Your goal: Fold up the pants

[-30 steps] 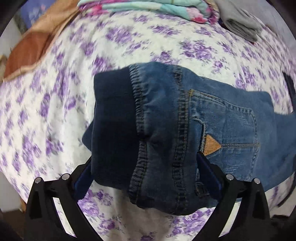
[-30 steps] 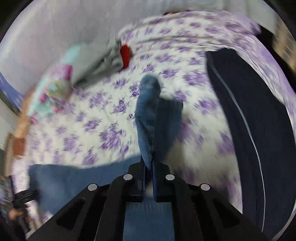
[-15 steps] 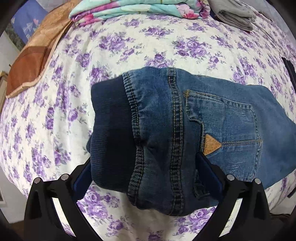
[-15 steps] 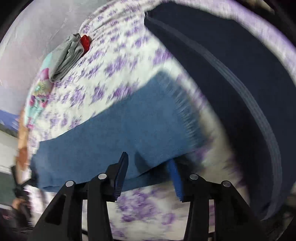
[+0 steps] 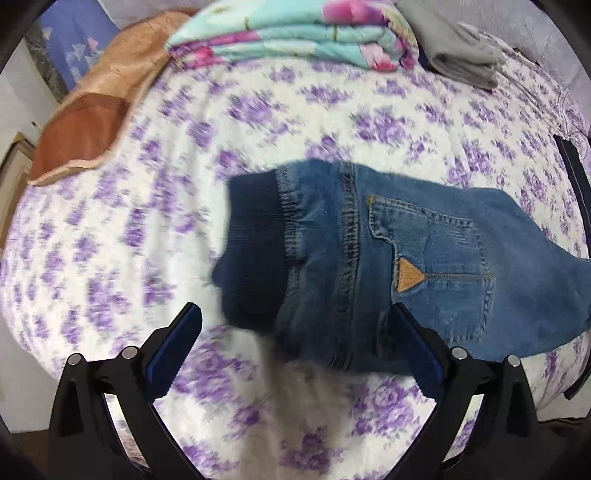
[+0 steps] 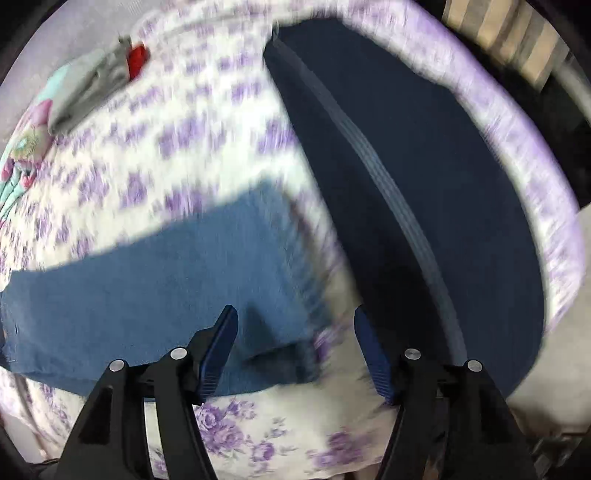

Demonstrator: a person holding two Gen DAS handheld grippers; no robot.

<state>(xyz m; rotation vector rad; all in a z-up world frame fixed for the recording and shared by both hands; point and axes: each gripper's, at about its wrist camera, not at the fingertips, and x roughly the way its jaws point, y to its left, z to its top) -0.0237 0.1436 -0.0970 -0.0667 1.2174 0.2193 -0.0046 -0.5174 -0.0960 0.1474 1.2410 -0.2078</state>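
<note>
Blue jeans [image 5: 399, 258] lie on the purple-flowered bedsheet [image 5: 184, 184], dark ribbed waistband to the left, back pocket with a tan triangle patch facing up. My left gripper [image 5: 295, 347] is open and empty, its fingers either side of the waist's near edge. In the right wrist view the jeans' leg end [image 6: 177, 288] lies flat on the bed. My right gripper [image 6: 295, 350] is open and empty just above the leg's hem corner. This view is blurred.
A folded floral blanket [image 5: 295, 33] and grey folded clothes [image 5: 458, 55] sit at the far side of the bed. An orange-brown pillow [image 5: 96, 110] lies far left. A dark navy garment [image 6: 424, 184] lies to the right of the jeans near the bed edge.
My right gripper opened and let go of the jeans leg, which now lies flat. My left gripper drew back from the waistband, which now lies on the bed.
</note>
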